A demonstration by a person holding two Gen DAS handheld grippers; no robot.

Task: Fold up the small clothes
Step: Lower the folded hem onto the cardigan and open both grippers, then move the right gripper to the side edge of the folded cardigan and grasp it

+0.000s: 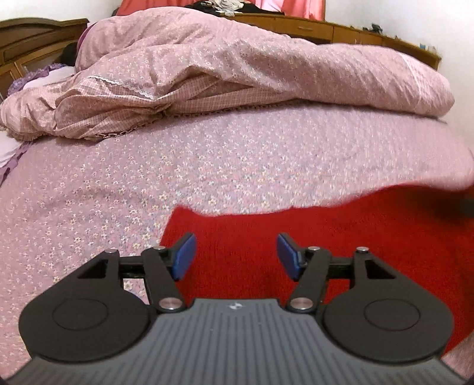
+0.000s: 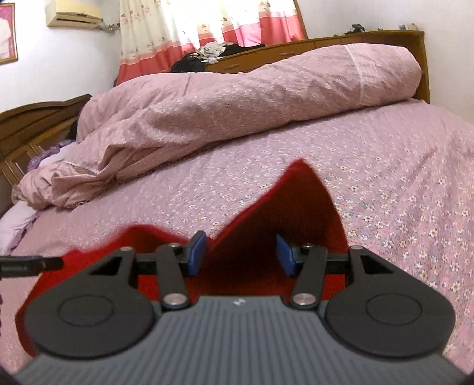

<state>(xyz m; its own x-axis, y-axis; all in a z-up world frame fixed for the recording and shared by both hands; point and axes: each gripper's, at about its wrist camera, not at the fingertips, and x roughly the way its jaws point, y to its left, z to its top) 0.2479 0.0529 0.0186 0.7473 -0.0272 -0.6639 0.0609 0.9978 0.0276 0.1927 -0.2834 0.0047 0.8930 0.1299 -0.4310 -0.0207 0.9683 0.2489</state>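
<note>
A red knitted garment [image 1: 326, 237] lies on the pink flowered bed sheet [image 1: 148, 177]. My left gripper [image 1: 236, 256] is open, its blue pads apart, just above the garment's left part near its left edge. In the right wrist view the same red garment [image 2: 296, 207] rises in a peak in front of my right gripper [image 2: 241, 253], which is open with the cloth between and below its pads. I cannot tell whether either gripper touches the cloth. A dark gripper part [image 2: 29, 265] shows at the left edge.
A bunched pink duvet [image 1: 237, 74] lies across the far side of the bed. A wooden headboard [image 1: 29, 44] stands at the left, a wooden cabinet [image 2: 296, 50] and pink curtains [image 2: 207, 23] behind. The sheet [image 2: 385, 177] spreads right of the garment.
</note>
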